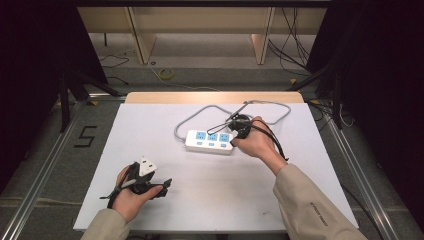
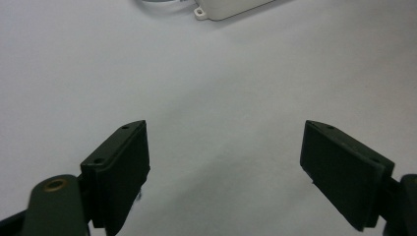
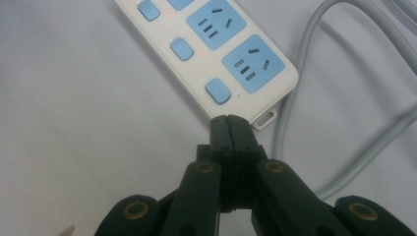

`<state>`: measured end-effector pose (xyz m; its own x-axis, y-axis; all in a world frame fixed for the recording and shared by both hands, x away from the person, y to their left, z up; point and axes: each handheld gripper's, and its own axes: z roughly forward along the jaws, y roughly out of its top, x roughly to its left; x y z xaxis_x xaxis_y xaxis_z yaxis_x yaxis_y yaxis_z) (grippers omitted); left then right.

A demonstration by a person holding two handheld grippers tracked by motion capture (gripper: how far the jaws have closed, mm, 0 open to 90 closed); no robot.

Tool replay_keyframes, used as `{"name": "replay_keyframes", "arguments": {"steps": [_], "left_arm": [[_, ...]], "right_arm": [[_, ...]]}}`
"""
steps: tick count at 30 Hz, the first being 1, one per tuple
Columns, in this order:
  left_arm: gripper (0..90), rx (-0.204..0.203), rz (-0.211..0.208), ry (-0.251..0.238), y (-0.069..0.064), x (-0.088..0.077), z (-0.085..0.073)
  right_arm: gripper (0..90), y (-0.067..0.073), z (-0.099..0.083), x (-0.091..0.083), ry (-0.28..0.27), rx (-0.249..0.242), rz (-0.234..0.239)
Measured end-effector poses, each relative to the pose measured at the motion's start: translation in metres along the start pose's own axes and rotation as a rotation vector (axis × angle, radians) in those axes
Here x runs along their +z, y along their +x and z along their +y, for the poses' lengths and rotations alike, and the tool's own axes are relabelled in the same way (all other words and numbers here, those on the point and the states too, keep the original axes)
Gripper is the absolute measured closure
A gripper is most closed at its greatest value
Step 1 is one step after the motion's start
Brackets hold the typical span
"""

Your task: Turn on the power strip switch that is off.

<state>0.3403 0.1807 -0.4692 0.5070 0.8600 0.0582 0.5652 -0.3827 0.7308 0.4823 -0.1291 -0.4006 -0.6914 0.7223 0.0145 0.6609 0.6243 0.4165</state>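
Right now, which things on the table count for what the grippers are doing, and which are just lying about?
In the job:
power strip, white with blue sockets
right gripper, shut, tips at the strip's corner
grey cable, looped behind the strip

Lying about:
left gripper, open over bare table
floor cables beyond the table

The left hand (image 1: 134, 192) rests near the front left, its left gripper (image 2: 223, 162) with jaws spread wide, nothing between them. The right hand (image 1: 260, 144) reaches farther, mid-right; the right gripper (image 3: 230, 129) has jaws pressed together, apparently tilted downward.
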Motion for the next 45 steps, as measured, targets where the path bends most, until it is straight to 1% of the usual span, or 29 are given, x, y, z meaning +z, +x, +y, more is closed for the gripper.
{"name": "replay_keyframes", "arguments": {"steps": [20, 45], "left_arm": [[18.6, 0.001, -0.002, -0.001, 0.0, 0.0, 0.0], [18.6, -0.001, 0.0, -0.002, 0.0, 0.0, 0.0]], "right_arm": [[90.0, -0.003, 0.006, 0.005, 0.003, 0.008, 0.001], [90.0, -0.001, 0.015, 0.014, 0.011, 0.009, 0.008]]}}
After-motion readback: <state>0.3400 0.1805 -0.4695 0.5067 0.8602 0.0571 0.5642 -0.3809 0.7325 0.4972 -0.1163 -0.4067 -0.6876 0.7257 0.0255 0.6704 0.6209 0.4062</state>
